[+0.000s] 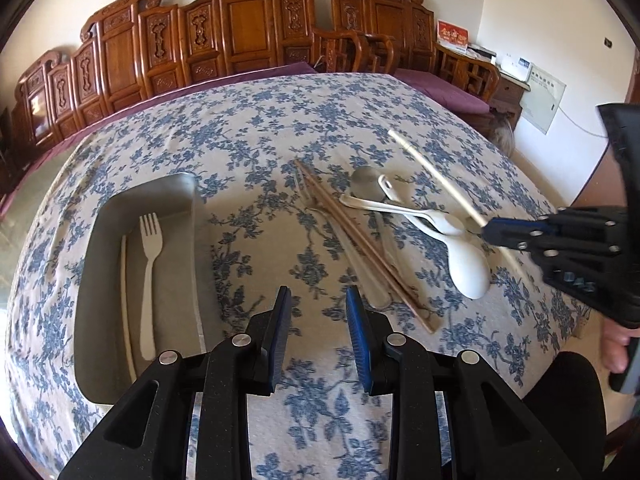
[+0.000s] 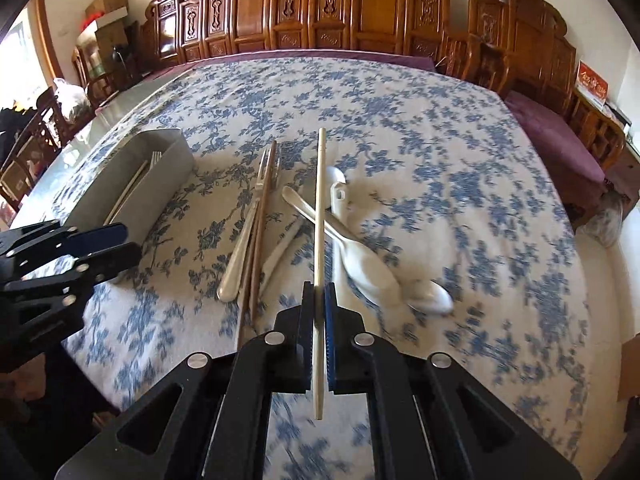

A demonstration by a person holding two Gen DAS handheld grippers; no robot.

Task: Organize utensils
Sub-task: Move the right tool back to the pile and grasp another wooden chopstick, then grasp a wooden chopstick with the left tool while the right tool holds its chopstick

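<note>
Blue-and-cream florals under pale cutlery
Tablecloth [image 1: 256, 128]: blue flowers on cream; grey tray [image 1: 96, 240], white fork [image 1: 150, 264], brown chopsticks [image 1: 360, 240].

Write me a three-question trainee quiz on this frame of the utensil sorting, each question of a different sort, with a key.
1. True or false: the right gripper is shut on a pale chopstick.
2. Which utensil lies in the tray beside a pale stick? A) a metal spoon B) a white fork C) brown chopsticks
3. Fill in: between the pads of the left gripper there is ____.

Key
1. True; the stick runs between its closed pads.
2. B; the brown chopsticks still lie on the cloth in the pile, with the white spoons.
3. Nothing; its jaws stand apart over bare cloth, next to the tray.
</note>
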